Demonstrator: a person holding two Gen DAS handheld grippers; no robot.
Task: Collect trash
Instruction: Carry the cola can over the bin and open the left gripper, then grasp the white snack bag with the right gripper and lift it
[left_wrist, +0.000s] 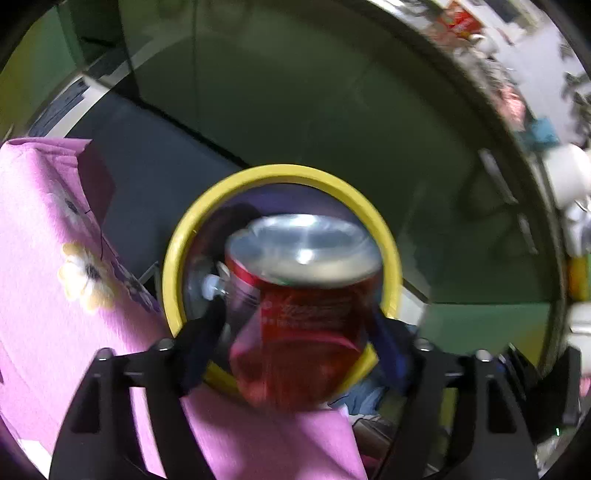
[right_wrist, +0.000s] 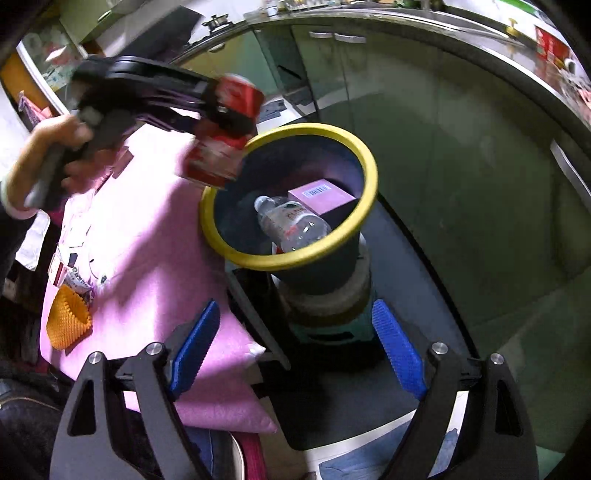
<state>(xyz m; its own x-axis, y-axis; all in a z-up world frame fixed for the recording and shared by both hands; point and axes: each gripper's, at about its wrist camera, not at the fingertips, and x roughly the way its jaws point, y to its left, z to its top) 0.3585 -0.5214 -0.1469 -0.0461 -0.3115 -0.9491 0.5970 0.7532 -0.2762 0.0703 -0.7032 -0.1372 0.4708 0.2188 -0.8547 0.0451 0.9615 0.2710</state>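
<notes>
My left gripper (left_wrist: 295, 332) is shut on a dented red soda can (left_wrist: 299, 314) and holds it over the near-left rim of a dark bin with a yellow rim (left_wrist: 173, 254). The right wrist view shows the left gripper (right_wrist: 225, 122) gripping the can (right_wrist: 221, 147) just above the bin's yellow rim (right_wrist: 369, 173). Inside the bin lie a clear plastic bottle (right_wrist: 291, 221) and a pink box (right_wrist: 321, 195). My right gripper (right_wrist: 295, 350) is open and empty, near the table's edge, short of the bin.
A pink cloth covers the table (right_wrist: 140, 236) left of the bin. An orange paper cup liner (right_wrist: 68, 321) and small wrappers (right_wrist: 74, 277) lie on it. The bin stands on a stool (right_wrist: 328, 302). Green cabinets (right_wrist: 443, 129) are behind.
</notes>
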